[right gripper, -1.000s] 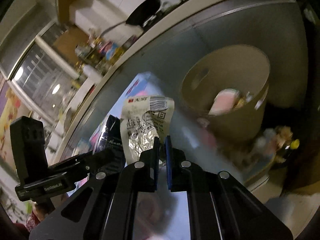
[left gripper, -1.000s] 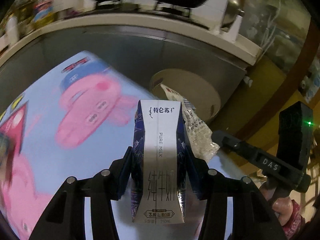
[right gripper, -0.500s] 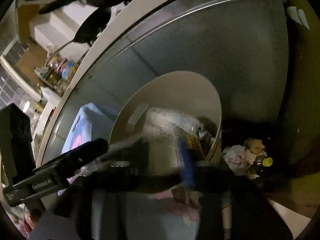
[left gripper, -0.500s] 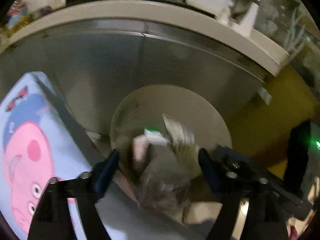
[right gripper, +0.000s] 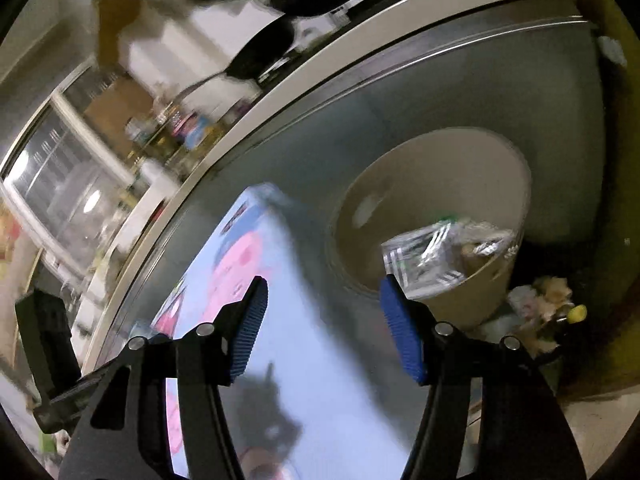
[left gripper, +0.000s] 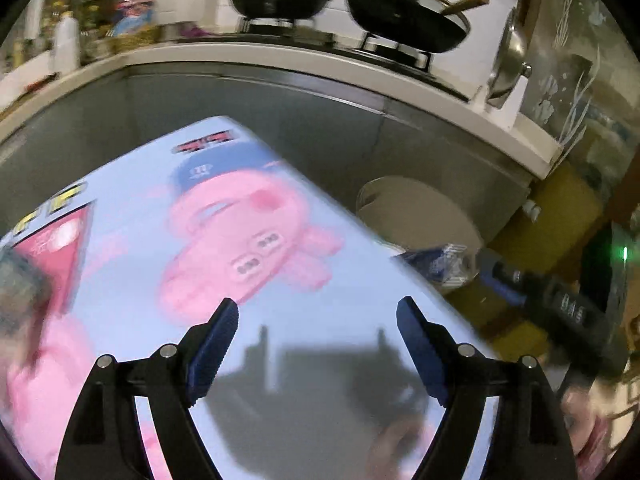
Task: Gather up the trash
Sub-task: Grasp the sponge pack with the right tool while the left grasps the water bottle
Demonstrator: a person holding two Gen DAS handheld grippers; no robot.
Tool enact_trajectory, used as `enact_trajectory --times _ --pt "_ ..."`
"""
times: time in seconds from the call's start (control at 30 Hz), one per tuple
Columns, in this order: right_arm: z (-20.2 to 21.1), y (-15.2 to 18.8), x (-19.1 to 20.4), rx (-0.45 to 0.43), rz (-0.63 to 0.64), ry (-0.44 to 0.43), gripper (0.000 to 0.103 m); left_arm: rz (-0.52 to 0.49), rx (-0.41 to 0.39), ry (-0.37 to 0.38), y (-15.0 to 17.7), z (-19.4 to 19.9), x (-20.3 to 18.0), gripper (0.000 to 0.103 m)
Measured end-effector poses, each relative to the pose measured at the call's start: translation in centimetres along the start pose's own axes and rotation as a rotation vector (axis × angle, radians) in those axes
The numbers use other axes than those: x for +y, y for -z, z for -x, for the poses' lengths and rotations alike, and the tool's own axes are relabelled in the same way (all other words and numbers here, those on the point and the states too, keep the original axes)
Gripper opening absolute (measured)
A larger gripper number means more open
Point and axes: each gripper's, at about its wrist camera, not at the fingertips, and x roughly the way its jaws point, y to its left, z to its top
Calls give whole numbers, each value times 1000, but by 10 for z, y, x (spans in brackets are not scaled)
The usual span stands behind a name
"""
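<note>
Trash lying in bin (right gripper: 516, 184), ahead-right of right gripper (right gripper: 322, 320): clear wrapper (right gripper: 436, 256) just past its right finger. Both grippers gaping, carrying nothing. Left gripper (left gripper: 316, 344) hovering over cartoon tablecloth (left gripper: 132, 216); milk carton (left gripper: 436, 258) sitting farther ahead-right. Right nearer.

A home kitchen: frying pans (left gripper: 280, 0) on a stove above the counter (left gripper: 280, 60).

A pale blue table (left gripper: 328, 360) printed with a pink cartoon pig (left gripper: 240, 232).
</note>
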Motion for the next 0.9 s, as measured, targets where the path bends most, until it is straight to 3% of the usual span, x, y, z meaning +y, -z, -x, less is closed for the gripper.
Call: enact_trajectory --times 0.13,0.27,0.37,0.43,0.6,0.77,0.87,0.9 --pt "-19 28 42 100 57 -47 58 17 -48 -171 39 56 53 81" --pt "-44 61 86 220 114 -104 58 80 -99 -409 67 111 115 88" --pt "-67 80 125 314 142 -162 59 153 -93 -590 79 131 166 94" --pt "-83 90 150 369 145 -195 65 205 -66 -649 82 133 197 97" --pt "-134 107 225 467 113 -264 77 220 -35 -645 82 113 232 97" --pt "-198 119 285 539 47 -232 83 208 12 -615 81 86 238 97" --pt "-230 128 316 562 61 -203 83 233 15 -572 90 83 241 80" --pt "-238 130 323 564 75 -194 83 240 15 -550 93 83 242 67"
